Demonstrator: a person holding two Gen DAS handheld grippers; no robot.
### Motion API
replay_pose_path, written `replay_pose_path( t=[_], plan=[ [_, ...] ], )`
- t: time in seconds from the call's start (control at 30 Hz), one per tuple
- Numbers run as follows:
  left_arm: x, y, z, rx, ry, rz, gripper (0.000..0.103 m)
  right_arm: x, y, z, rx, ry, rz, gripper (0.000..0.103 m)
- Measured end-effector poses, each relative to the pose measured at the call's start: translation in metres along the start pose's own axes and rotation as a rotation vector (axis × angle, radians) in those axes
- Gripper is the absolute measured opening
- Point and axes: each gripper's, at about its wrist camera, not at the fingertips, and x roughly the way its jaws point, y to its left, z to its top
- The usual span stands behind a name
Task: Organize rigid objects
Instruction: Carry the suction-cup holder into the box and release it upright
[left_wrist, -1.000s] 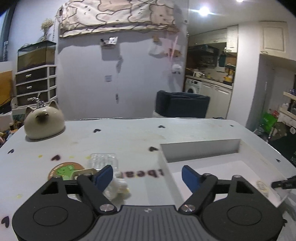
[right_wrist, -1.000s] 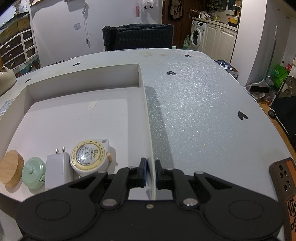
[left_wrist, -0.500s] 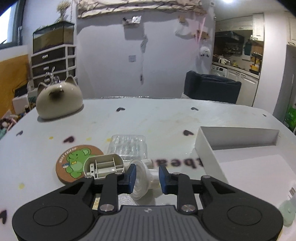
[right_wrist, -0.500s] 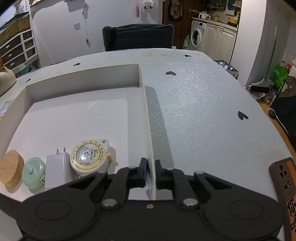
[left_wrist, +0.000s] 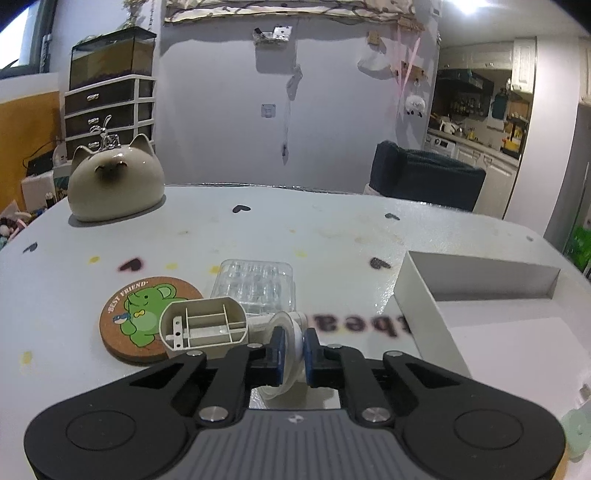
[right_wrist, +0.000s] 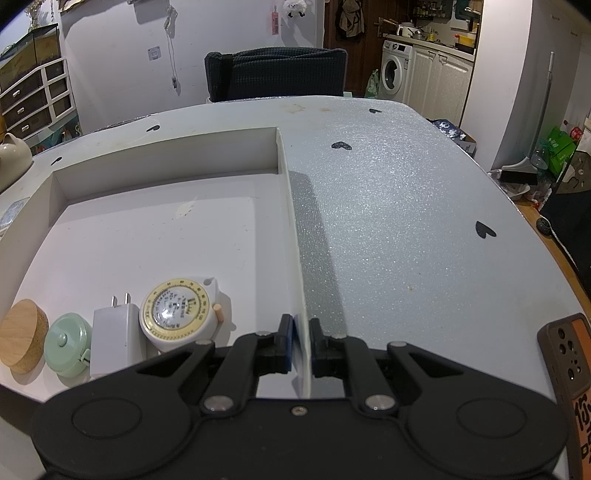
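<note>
We pinch the white plastic piece (left_wrist: 286, 332) in our left gripper (left_wrist: 293, 345) while our right gripper (right_wrist: 301, 341) clamps the white tray (right_wrist: 291, 206) wall.

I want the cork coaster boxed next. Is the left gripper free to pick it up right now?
Probably not yet: the left gripper is shut on the white plastic piece, and the grey holder lies partly over the cork coaster.

dim indoor scene lit by a ceiling light (left_wrist: 471, 7) at upper right, flaring slightly. fisheye bends the edges, corners dark. the box wall (right_wrist: 295, 240) casts a shadow rightward. printed lettering (left_wrist: 358, 328) looks blurred.
</note>
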Motion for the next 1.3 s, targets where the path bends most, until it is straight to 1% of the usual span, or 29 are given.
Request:
replay_pose_path(
  t=[0.13, 0.3, 0.37, 0.53, 0.63, 0.73, 0.83, 0.93, 1.0, 1.13, 1.2, 1.3],
  plan=[
    [-0.012, -0.002, 0.002, -0.015, -0.031, -0.024, 0.011, 0.0, 0.001, 0.001, -0.005, 0.001, -0.002, 0.009],
    [-0.026, -0.019, 0.013, -0.003, -0.072, -0.095, 0.011, -0.001, 0.002, 0.001, -0.004, -0.001, 0.002, 0.009],
    [-0.03, -0.033, 0.019, 0.015, -0.086, -0.141, 0.011, -0.001, 0.002, 0.001, -0.002, -0.003, 0.003, 0.009],
    [-0.033, -0.078, 0.035, 0.055, -0.101, -0.284, 0.011, -0.001, 0.001, 0.0, 0.004, -0.006, 0.005, 0.009],
    [-0.027, -0.107, 0.041, 0.066, -0.091, -0.373, 0.011, -0.001, 0.0, 0.0, 0.01, -0.008, 0.007, 0.009],
    [-0.019, -0.141, 0.043, 0.095, -0.073, -0.445, 0.011, -0.001, 0.0, -0.001, 0.01, -0.01, 0.008, 0.009],
    [-0.004, -0.175, 0.043, 0.12, -0.023, -0.504, 0.011, -0.001, 0.0, 0.0, 0.005, -0.007, 0.008, 0.009],
    [0.014, -0.204, 0.04, 0.111, 0.039, -0.575, 0.011, -0.001, 0.001, 0.0, 0.003, -0.005, 0.006, 0.009],
    [0.025, -0.219, 0.037, 0.087, 0.08, -0.626, 0.011, -0.001, 0.001, 0.0, 0.006, -0.006, 0.006, 0.009],
    [0.053, -0.245, 0.029, -0.007, 0.172, -0.735, 0.011, -0.001, 0.001, 0.0, 0.007, -0.006, 0.009, 0.009],
    [0.071, -0.255, 0.022, -0.081, 0.236, -0.779, 0.011, -0.001, 0.0, 0.0, 0.008, -0.005, 0.011, 0.009],
    [0.094, -0.259, 0.011, -0.198, 0.311, -0.828, 0.01, -0.001, -0.001, 0.0, 0.01, -0.006, 0.015, 0.009]
  ],
)
